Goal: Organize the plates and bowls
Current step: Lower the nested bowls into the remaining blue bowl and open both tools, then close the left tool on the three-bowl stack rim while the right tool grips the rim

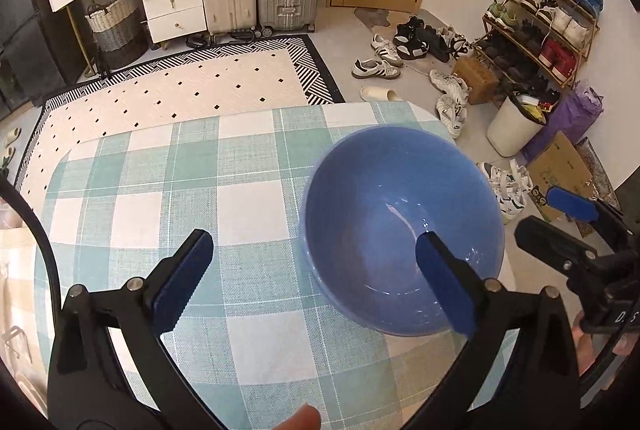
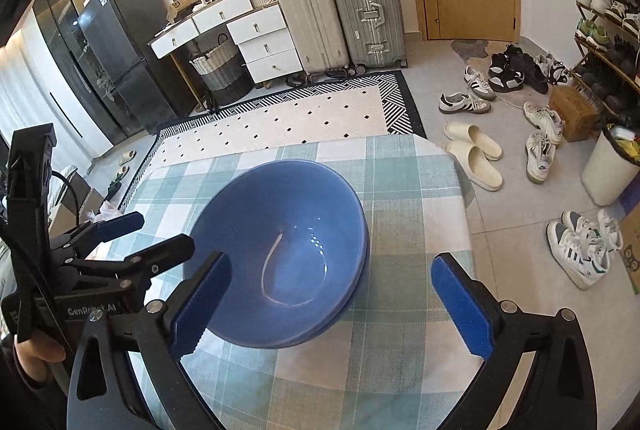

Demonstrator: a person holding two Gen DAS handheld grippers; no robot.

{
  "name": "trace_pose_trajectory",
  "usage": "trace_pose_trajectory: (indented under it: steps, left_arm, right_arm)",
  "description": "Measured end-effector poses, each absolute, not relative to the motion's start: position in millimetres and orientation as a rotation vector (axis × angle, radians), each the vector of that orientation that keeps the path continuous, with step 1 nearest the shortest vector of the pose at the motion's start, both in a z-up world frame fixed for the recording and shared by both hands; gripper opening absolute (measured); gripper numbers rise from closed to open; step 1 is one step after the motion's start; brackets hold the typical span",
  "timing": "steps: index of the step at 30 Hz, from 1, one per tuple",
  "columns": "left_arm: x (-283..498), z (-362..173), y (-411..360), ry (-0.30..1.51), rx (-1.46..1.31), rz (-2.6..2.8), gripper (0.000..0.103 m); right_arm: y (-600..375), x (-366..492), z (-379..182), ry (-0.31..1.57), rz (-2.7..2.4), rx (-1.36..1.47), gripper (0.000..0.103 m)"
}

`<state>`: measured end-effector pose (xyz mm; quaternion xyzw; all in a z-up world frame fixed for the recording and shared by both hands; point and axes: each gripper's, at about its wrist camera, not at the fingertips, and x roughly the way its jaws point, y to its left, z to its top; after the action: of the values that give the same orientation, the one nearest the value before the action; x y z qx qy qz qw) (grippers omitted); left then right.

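Note:
A deep blue bowl [image 1: 400, 214] stands on the table's green-and-white check cloth [image 1: 240, 190], near its far right corner. In the right wrist view a second blue rim shows under the bowl [image 2: 280, 242], so it looks nested in another. My left gripper [image 1: 318, 282] is open, with its right finger over the bowl's near side and its left finger over bare cloth. My right gripper [image 2: 332, 308] is open too and wide, its left pad in front of the bowl's near rim without pressing on it. Each view shows the other gripper at its edge: right [image 1: 560, 224], left [image 2: 148, 234].
The table's far edge and right edge [image 2: 460, 190] drop to the floor. Beyond lie a patterned rug [image 2: 300, 118], two suitcases [image 2: 340, 14], scattered shoes [image 2: 472, 154], a shoe rack [image 1: 536, 30] and a white bin [image 1: 512, 126]. A hand [image 2: 36, 354] holds the left gripper.

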<state>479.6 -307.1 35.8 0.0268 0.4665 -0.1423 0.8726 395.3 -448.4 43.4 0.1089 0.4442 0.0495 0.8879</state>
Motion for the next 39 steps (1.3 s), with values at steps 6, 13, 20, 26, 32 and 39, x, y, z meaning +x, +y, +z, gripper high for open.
trace_pose_trajectory:
  steps: [6,13,20,26,32,39]
  left_arm:
    - [476,35,-300,0.953,0.053,-0.299,0.101]
    - [477,29,-302,0.965,0.054,-0.296,0.101]
    - [482,17,-305,0.988,0.051,-0.305,0.101]
    - [491,6,-308,1.012,0.033,-0.315,0.099]
    - [502,-11,-312,1.044,0.029,-0.319,0.093]
    - [513,-29,-315,1.068,0.026,-0.330,0.078]
  right_arm:
    - [-451,392,39,0.926,0.101,0.238,0.102]
    - [-451,400,29,0.955,0.107,0.271,0.102]
    - [-451,411,19,0.974,0.113,0.290,0.102]
    - [-447,418,11,0.993,0.118,0.292,0.102]
    - [-446,426,1,1.014,0.118,0.302,0.102]
    - [-441,433,-11,1.039,0.117,0.290,0.091]
